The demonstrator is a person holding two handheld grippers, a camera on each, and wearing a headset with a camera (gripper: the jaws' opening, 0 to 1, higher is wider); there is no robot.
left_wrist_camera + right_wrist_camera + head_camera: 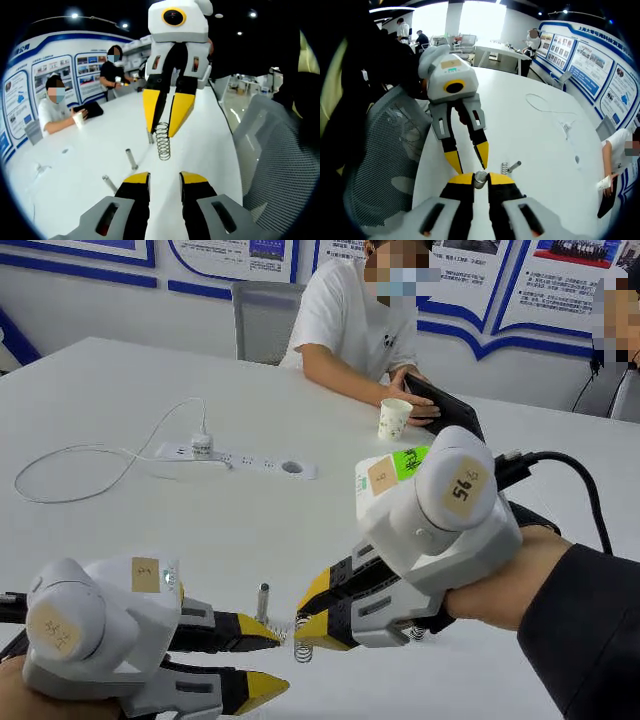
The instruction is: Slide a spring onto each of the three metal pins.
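Between the tips of my right tongs (481,178) I have a spring (163,142) pinched, hanging down toward the table (200,540). Facing them, my left tongs (165,178) stand parted and empty. Near both sets of tips stands a bare upright pin (131,159).

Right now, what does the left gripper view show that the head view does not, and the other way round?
Left gripper view: all three pins in a row, a mesh chair. Head view: a second spring on the table by the right hand-held gripper. Both: the right hand-held gripper shut on a spring, the open left hand-held gripper, the cup.
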